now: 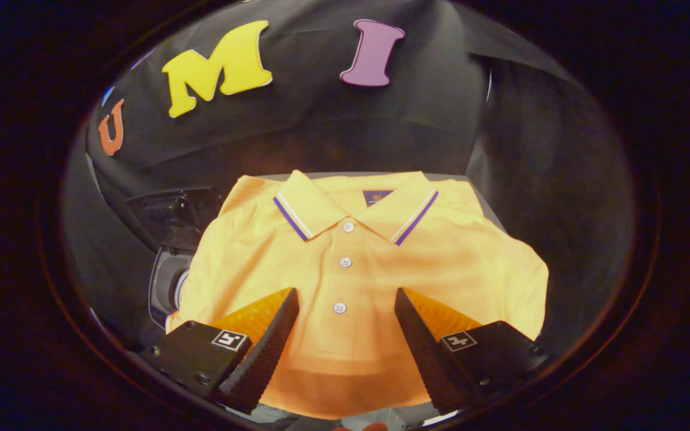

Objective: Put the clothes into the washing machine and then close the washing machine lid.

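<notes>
Orange-yellow polo shirt (351, 263), folded flat and neat, front up, spread over a pale grey surface (483, 194) that peeks out behind the collar and along the shirt's far right shoulder. Collar (321, 209) laid open in two points, each edged with a white and a purple stripe. Dark label (377, 196) inside the neck, too small to make out. Three white buttons (345, 262) running down the placket in a line toward the fingers, the nearest one lying between them. Sleeves tucked under, the right-hand edge of the fold drooping off the surface.

Gripper (346, 335) held low over the near half of the shirt, spread wide apart. Black ribbed pads (267, 350) angled inward, orange backing visible behind each, a small square marker on each black finger block. Neither pad pressing on the cloth as far as can be seen; bare shirt fabric filling the whole gap between them.

Off to the left of the shirt and lower down, part of the washing machine (168, 281): a rounded pale rim with a dark opening, half hidden behind the shirt's edge. Above that, a dark raised panel (171, 209), likely the lid, though hard to tell in the shadow. Black cloth wall (333, 131) behind everything.
</notes>
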`<state>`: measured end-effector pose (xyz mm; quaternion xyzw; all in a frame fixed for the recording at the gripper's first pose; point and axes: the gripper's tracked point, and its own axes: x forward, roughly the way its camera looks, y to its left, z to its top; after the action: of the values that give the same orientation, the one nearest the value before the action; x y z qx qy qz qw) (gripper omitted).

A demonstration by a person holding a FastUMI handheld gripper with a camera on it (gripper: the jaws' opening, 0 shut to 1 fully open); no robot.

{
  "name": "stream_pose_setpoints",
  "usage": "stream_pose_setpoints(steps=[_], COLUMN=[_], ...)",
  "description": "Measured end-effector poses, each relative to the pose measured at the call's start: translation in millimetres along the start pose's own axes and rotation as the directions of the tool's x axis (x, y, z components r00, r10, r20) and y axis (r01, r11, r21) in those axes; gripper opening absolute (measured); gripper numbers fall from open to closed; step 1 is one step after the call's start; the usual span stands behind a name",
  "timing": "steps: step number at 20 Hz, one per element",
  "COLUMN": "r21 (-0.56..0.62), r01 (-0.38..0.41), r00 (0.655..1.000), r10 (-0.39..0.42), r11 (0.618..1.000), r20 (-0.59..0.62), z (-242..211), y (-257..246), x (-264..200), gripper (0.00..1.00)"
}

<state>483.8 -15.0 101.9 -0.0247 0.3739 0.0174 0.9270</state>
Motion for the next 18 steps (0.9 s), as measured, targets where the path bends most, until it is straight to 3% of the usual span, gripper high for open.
stream_pose_setpoints(steps=[6, 10, 11, 18], r21=[-0.057, 0.033, 0.045, 0.0], r01=[-0.039, -0.065, -0.068, -0.064], r00=[0.987, 0.982, 0.981, 0.994], r10=[0.03, 0.069, 0.075, 0.064], r11=[0.998, 0.997, 0.997, 0.998], r20=[-0.16, -0.176, -0.178, -0.089], z=[-0.1, 7.9, 7.3, 50.2], y=[2.3, 7.4, 8.2, 21.4], x=[-4.4, -2.9, -2.3, -39.3], gripper=[0.99, 0.19, 0.08, 0.06])
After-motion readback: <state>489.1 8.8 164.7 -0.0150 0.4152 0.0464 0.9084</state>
